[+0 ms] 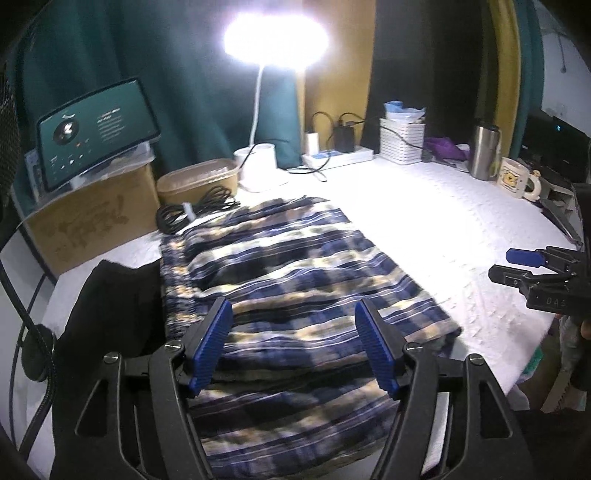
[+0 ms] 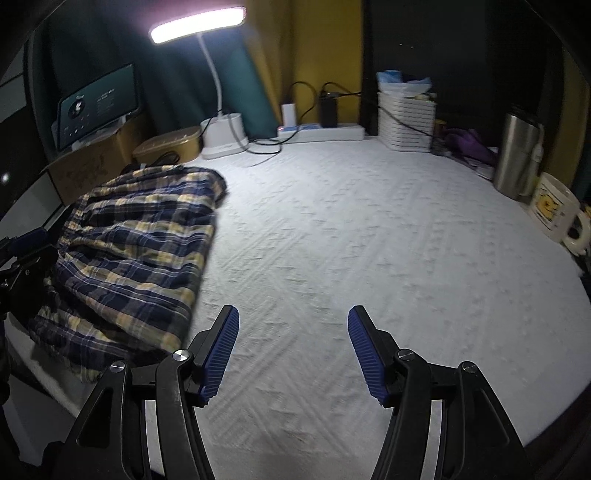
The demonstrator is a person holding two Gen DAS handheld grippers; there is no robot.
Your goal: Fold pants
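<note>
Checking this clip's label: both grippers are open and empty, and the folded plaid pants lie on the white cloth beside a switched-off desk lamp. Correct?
Not quite: the desk lamp is switched on, glaring in both wrist views. The left gripper and right gripper are open and empty; the plaid pants lie folded on the white cloth.

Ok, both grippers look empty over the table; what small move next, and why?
Probably lower the left gripper onto the near edge of the plaid pants. They lie folded but rumpled, its jaws are open above them, and the right gripper is over bare tablecloth.
</note>
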